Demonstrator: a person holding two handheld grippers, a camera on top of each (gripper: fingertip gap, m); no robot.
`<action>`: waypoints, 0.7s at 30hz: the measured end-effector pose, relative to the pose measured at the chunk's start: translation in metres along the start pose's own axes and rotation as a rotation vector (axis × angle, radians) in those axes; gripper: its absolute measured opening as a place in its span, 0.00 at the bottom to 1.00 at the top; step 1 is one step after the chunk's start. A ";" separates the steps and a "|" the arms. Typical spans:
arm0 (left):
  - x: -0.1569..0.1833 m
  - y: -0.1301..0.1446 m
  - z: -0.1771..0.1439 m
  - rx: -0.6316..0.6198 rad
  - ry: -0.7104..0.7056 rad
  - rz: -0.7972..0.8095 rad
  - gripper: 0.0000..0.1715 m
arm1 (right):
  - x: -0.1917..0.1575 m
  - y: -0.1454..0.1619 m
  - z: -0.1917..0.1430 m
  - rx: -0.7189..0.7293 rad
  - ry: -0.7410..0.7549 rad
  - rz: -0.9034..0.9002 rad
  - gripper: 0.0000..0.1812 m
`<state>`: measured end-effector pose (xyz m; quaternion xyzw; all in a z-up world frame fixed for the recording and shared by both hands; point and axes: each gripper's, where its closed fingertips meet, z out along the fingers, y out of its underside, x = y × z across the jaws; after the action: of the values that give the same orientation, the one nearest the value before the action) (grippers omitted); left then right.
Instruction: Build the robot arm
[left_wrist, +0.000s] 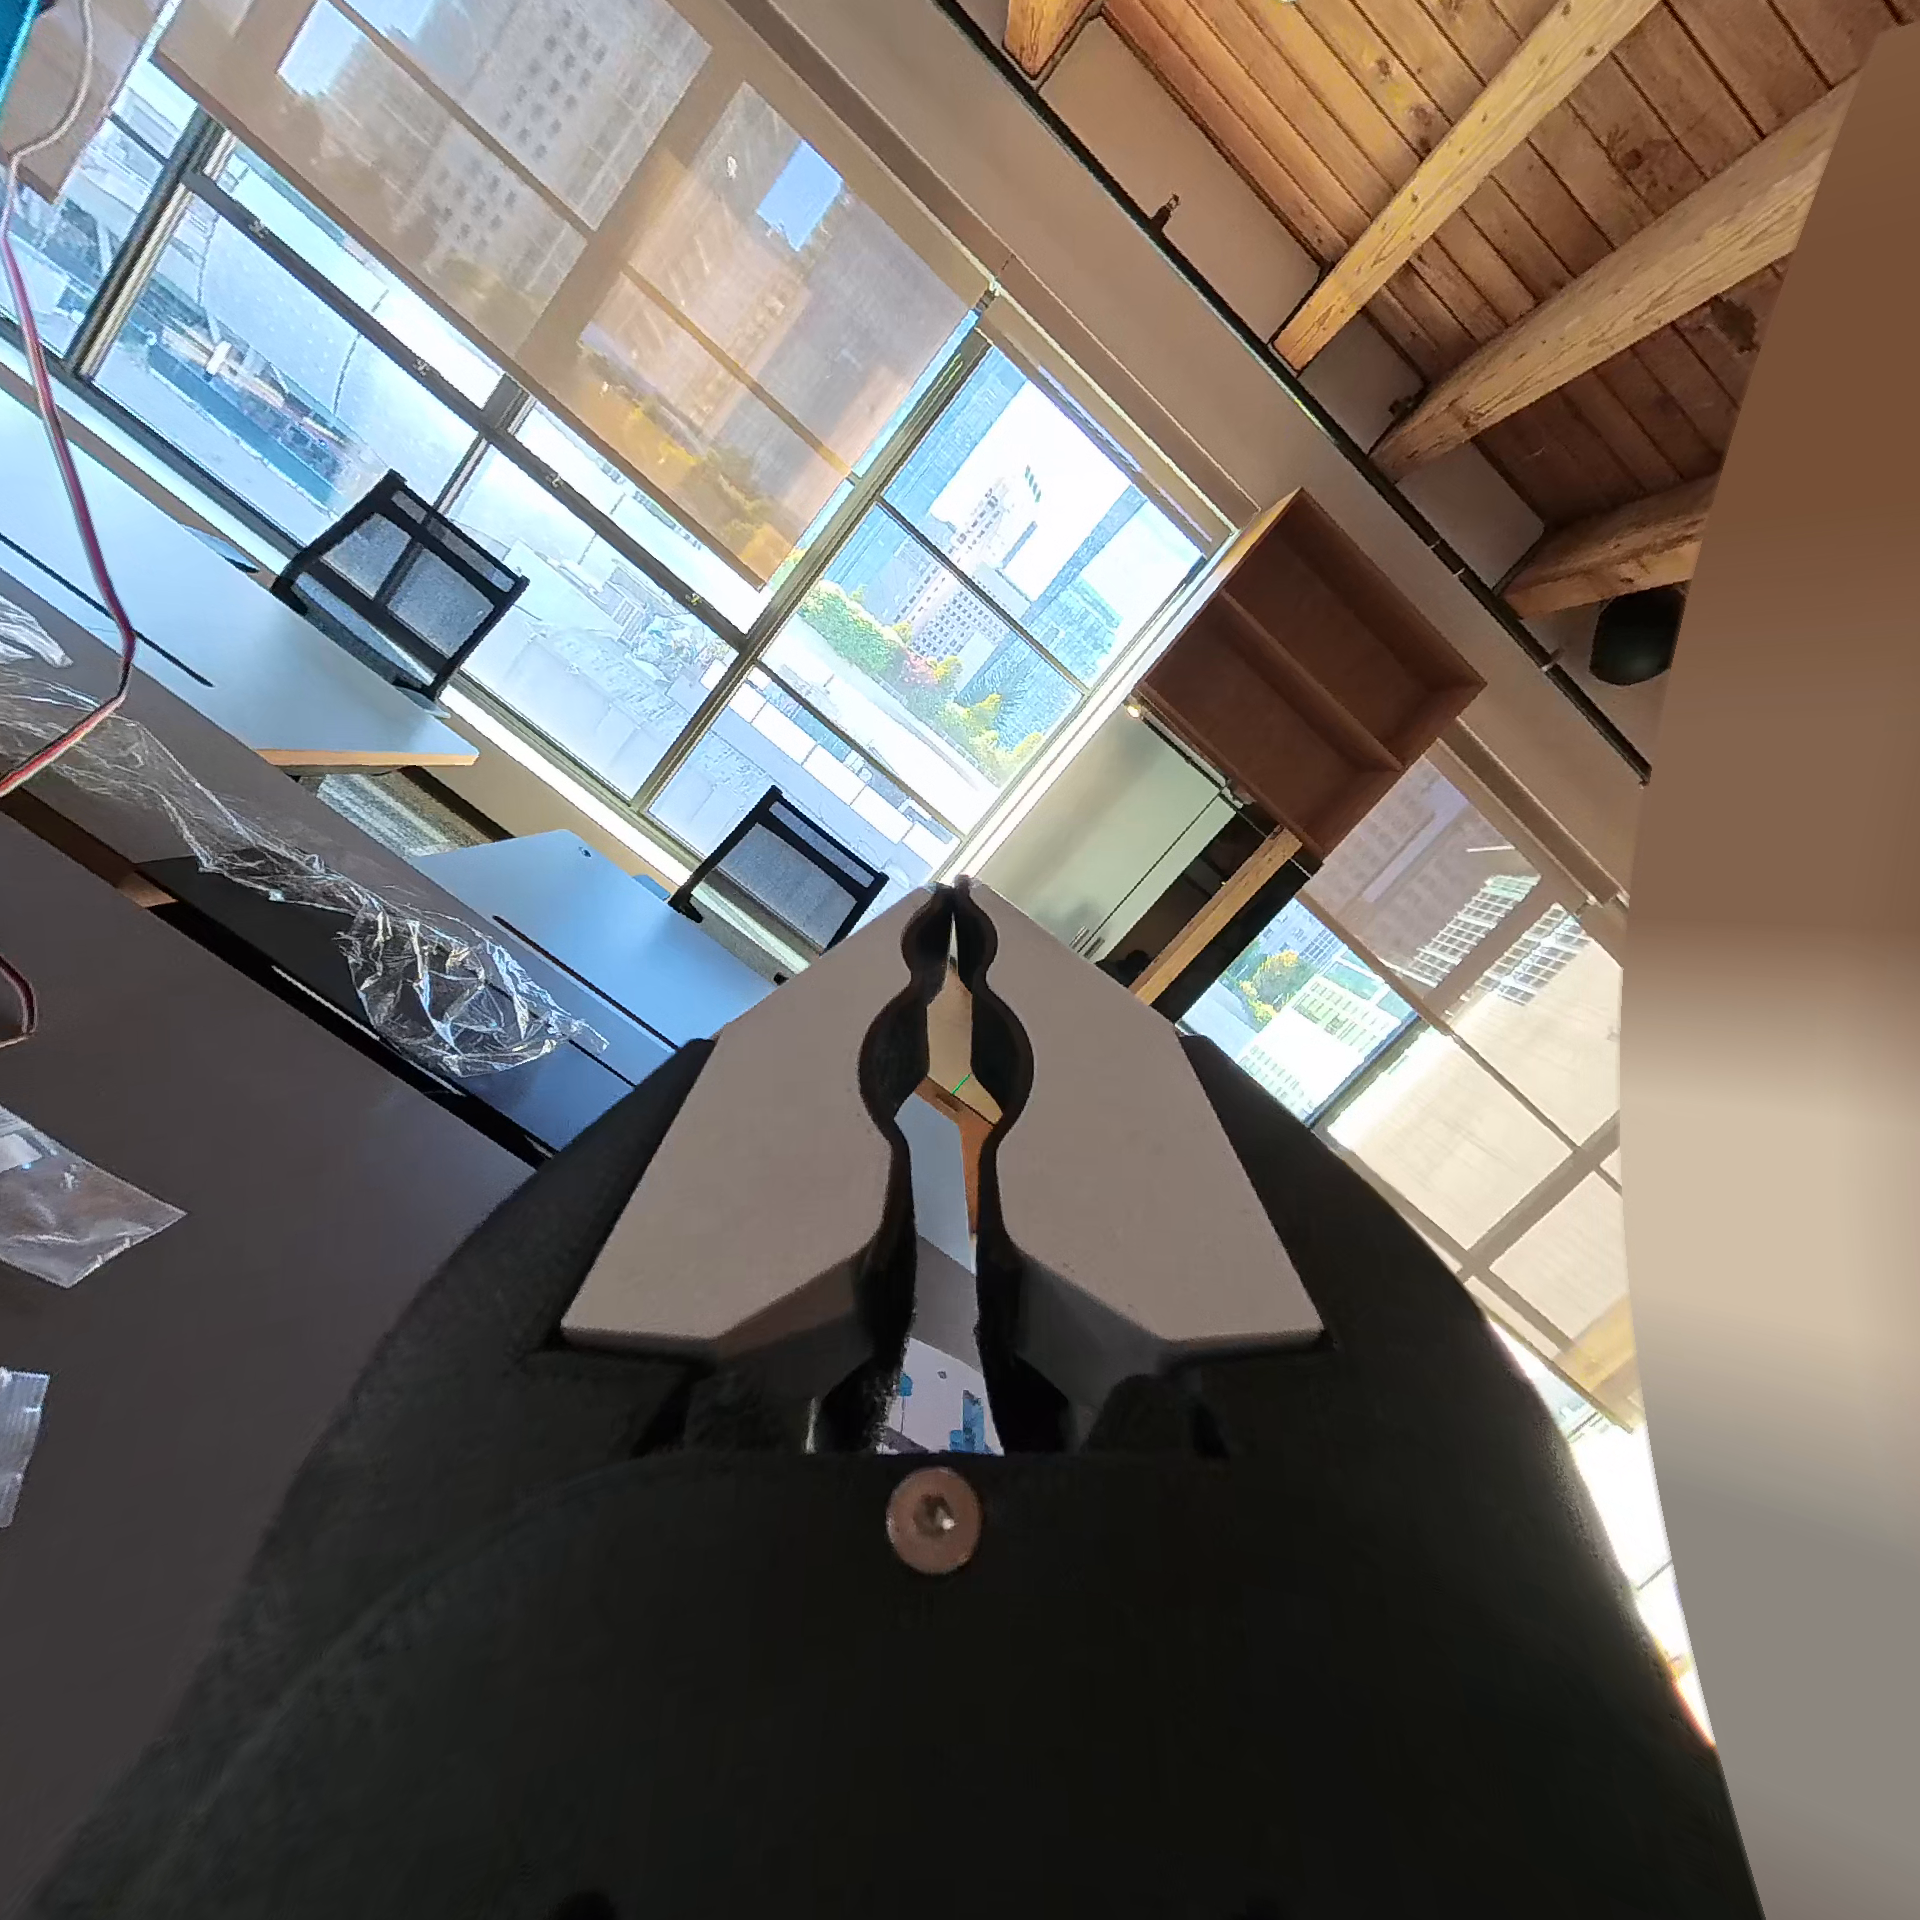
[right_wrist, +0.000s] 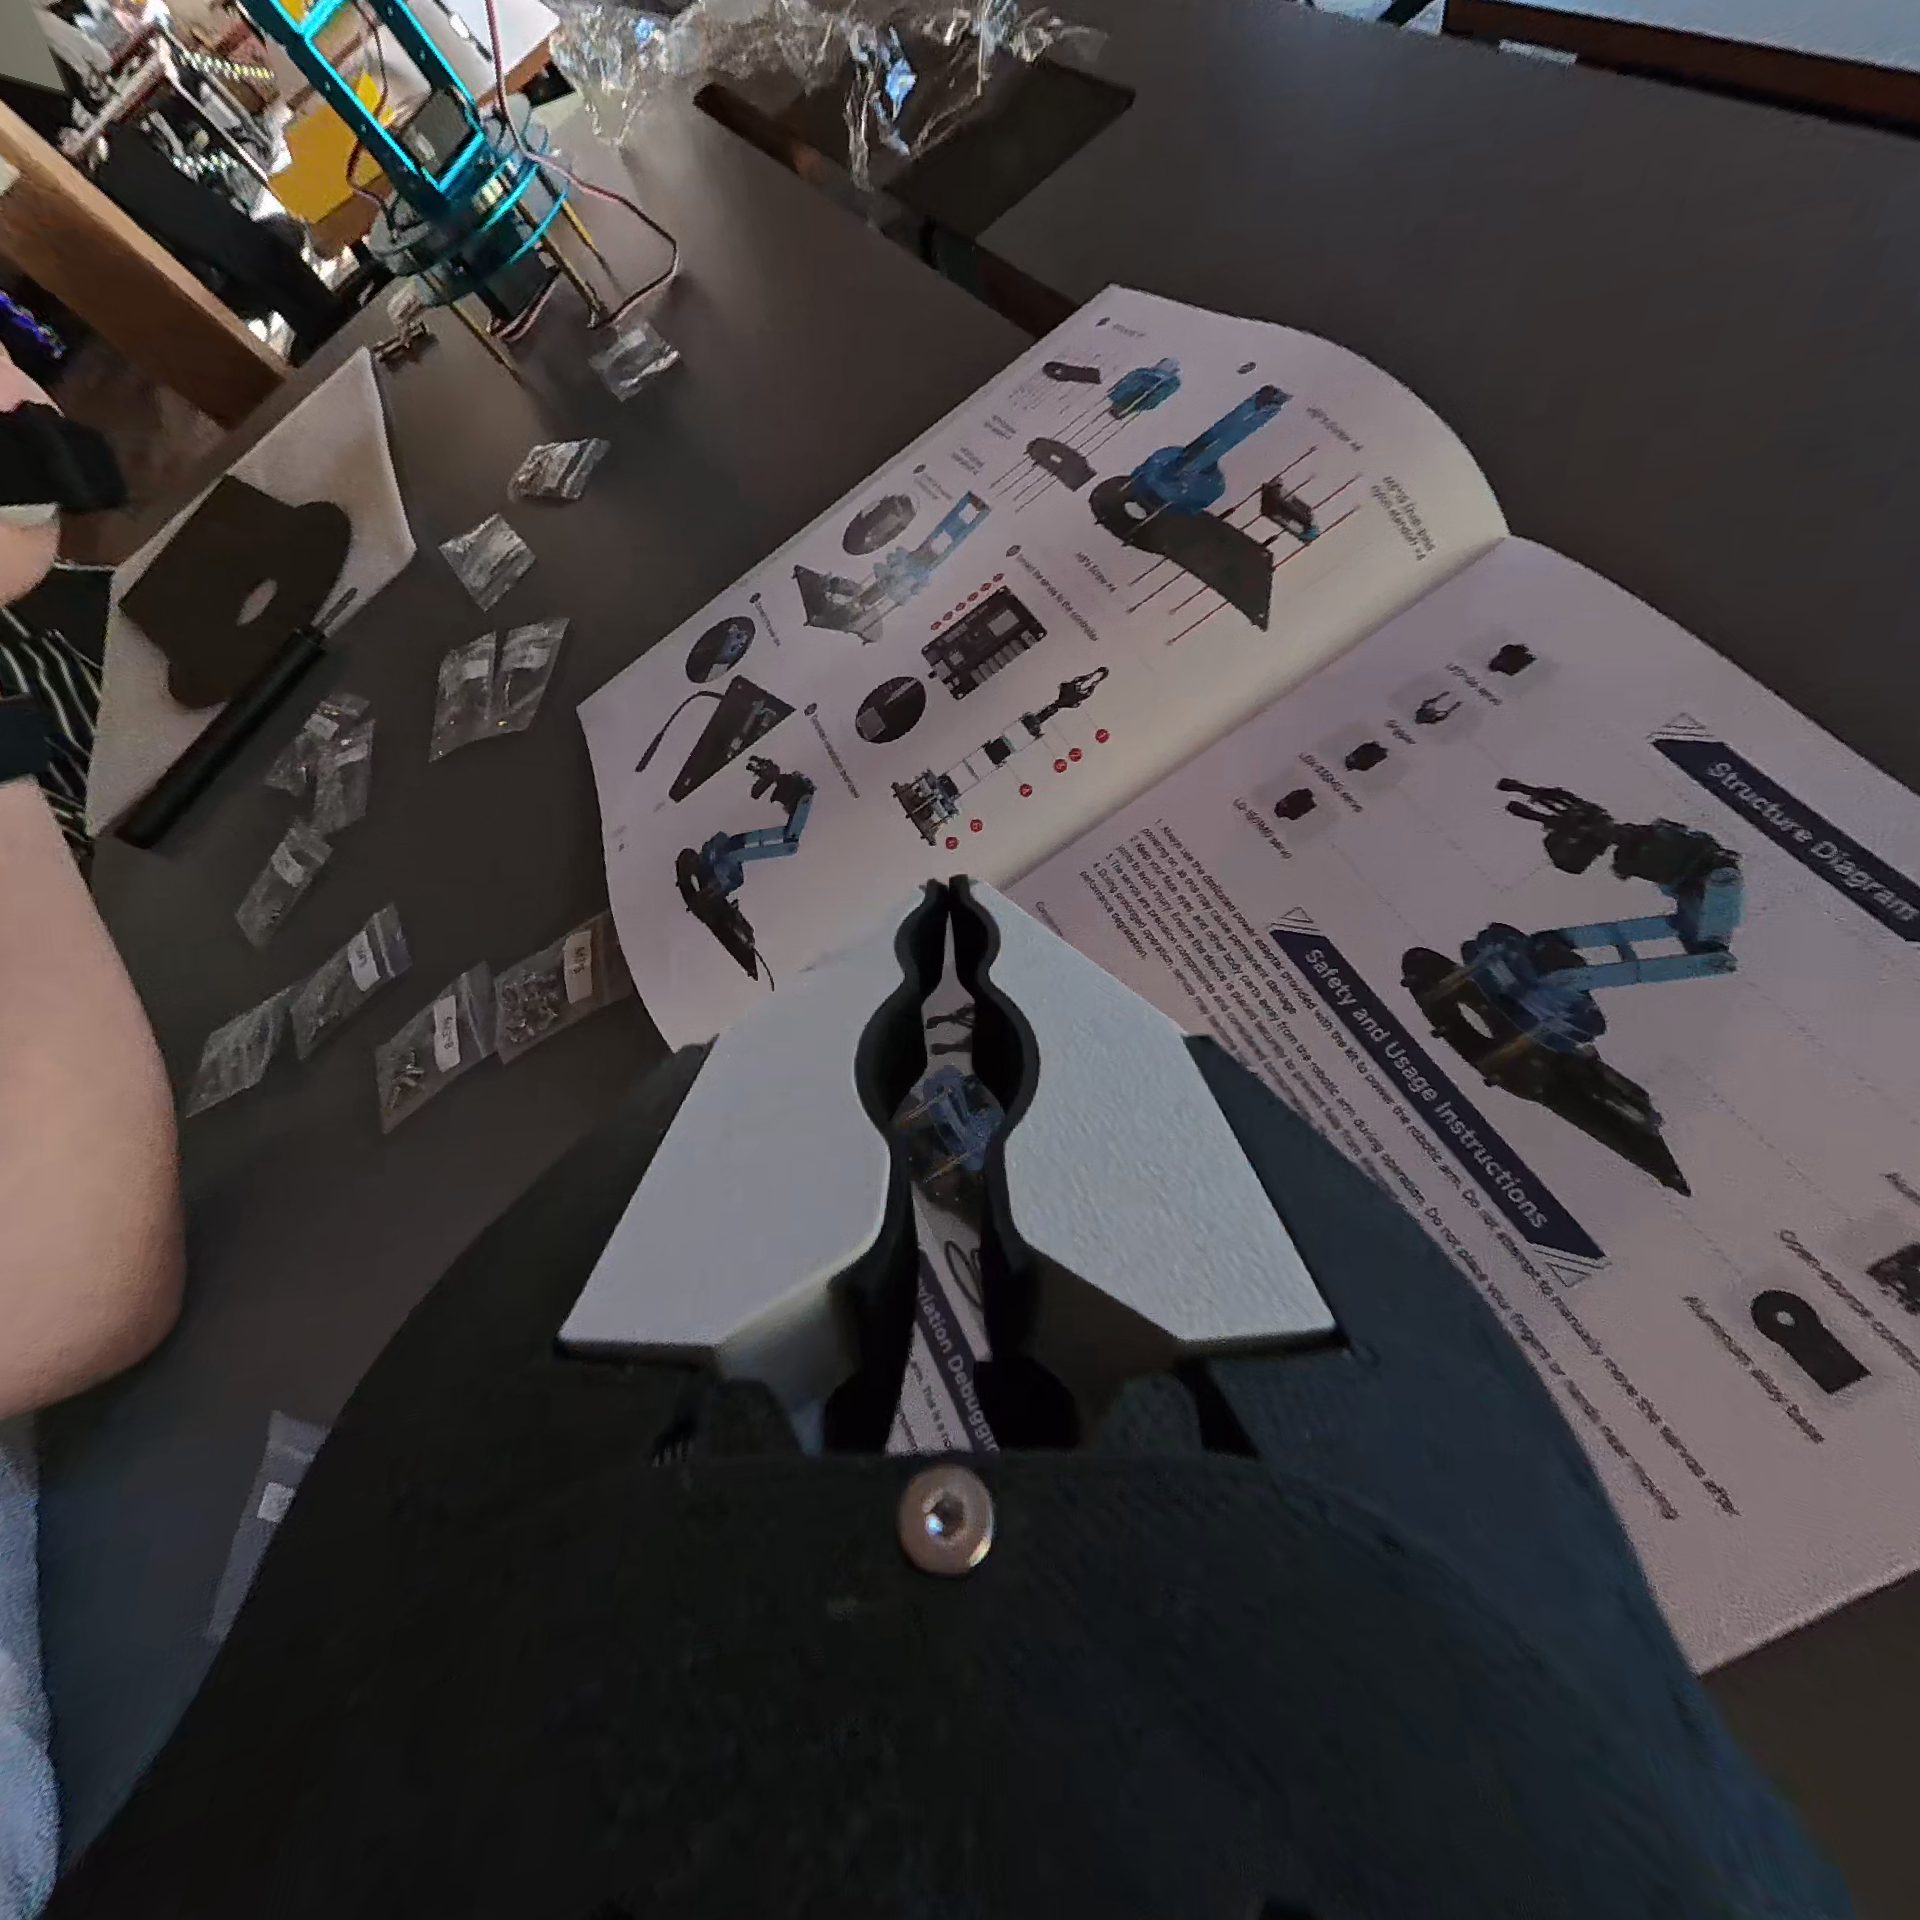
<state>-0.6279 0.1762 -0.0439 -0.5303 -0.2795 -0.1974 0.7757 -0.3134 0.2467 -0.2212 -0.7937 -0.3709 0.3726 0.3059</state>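
My left gripper (left_wrist: 954, 888) is shut and empty. It is tilted up, away from the dark table (left_wrist: 239, 1226), toward the windows. My right gripper (right_wrist: 951, 886) is shut and empty, held above an open illustrated booklet (right_wrist: 1195, 675) that lies flat on the dark table (right_wrist: 1507, 260). Its tips hover over the booklet's near edge, close to the fold. Left of the booklet lie several small clear bags of hardware (right_wrist: 499, 675). A black flat plate (right_wrist: 244, 603) rests on white foam (right_wrist: 343, 457), with a black rod (right_wrist: 229, 727) beside it.
A partly built blue frame with wires (right_wrist: 447, 145) stands at the far left of the table. Crumpled clear plastic (right_wrist: 831, 42) lies at the back, and also shows in the left view (left_wrist: 447, 987). A person's arm (right_wrist: 73, 1091) is at the left edge. Chairs (left_wrist: 400, 582) stand by the windows. The left gripper's tips are roughly 35 cm from the right gripper's.
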 end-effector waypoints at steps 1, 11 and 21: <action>0.000 0.000 0.000 0.000 0.003 -0.005 0.00 | -0.001 0.001 0.003 -0.010 0.001 -0.011 0.00; 0.003 -0.002 -0.001 0.013 0.012 -0.009 0.00 | -0.007 -0.030 0.076 -0.101 -0.141 -0.090 0.00; -0.006 0.001 0.000 0.009 -0.004 -0.024 0.00 | 0.003 -0.020 0.116 -0.206 -0.114 -0.142 0.00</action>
<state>-0.6315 0.1770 -0.0486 -0.5237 -0.2885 -0.2043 0.7751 -0.4141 0.2846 -0.2688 -0.7702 -0.4794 0.3542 0.2268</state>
